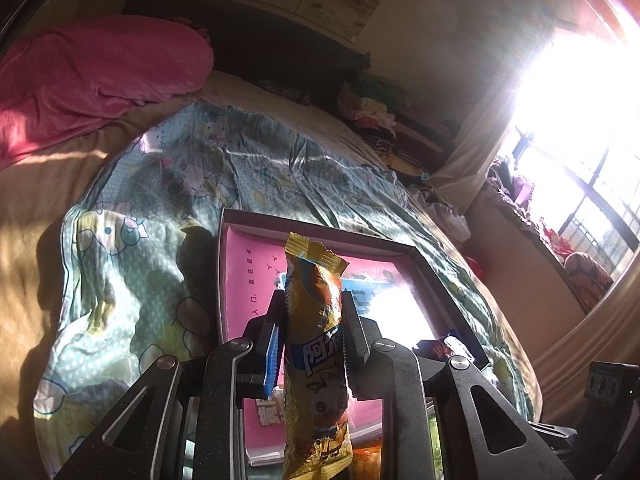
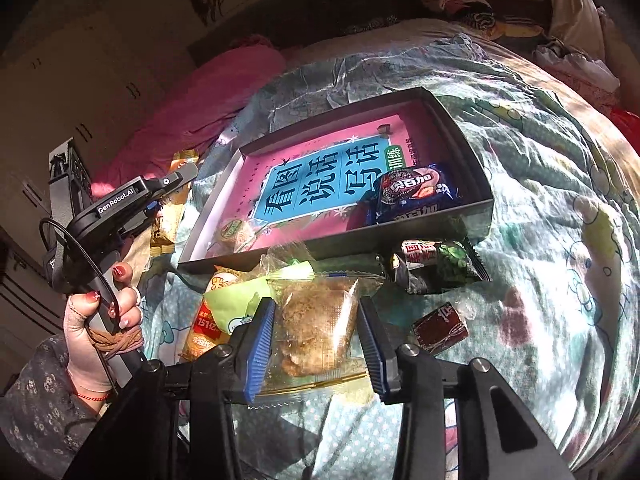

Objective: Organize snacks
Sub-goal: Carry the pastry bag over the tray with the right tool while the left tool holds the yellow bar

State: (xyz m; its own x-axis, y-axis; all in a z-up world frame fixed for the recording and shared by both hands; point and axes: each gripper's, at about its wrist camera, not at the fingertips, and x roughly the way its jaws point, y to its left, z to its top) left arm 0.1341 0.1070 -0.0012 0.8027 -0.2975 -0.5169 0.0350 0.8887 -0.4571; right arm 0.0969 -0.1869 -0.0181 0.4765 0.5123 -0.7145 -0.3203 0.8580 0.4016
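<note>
My left gripper (image 1: 313, 312) is shut on a long yellow-orange snack packet (image 1: 316, 344), held upright above the near end of a dark box (image 1: 320, 227) lined with a pink book. In the right wrist view the same box (image 2: 444, 116) holds a blue biscuit pack (image 2: 416, 196) and a small round snack (image 2: 236, 232). My right gripper (image 2: 316, 328) is open, its blue pads (image 2: 260, 344) on either side of a clear-wrapped brown pastry (image 2: 320, 324) on the bed. The left gripper body (image 2: 120, 200) shows at the left, held by a hand.
Loose snacks lie in front of the box: a dark green packet (image 2: 436, 268), a small brown candy (image 2: 440, 328), a green-and-orange packet (image 2: 224, 312). A yellow packet (image 2: 168, 224) lies left of the box. A pink blanket (image 1: 92, 76) and clutter (image 1: 372, 108) lie beyond.
</note>
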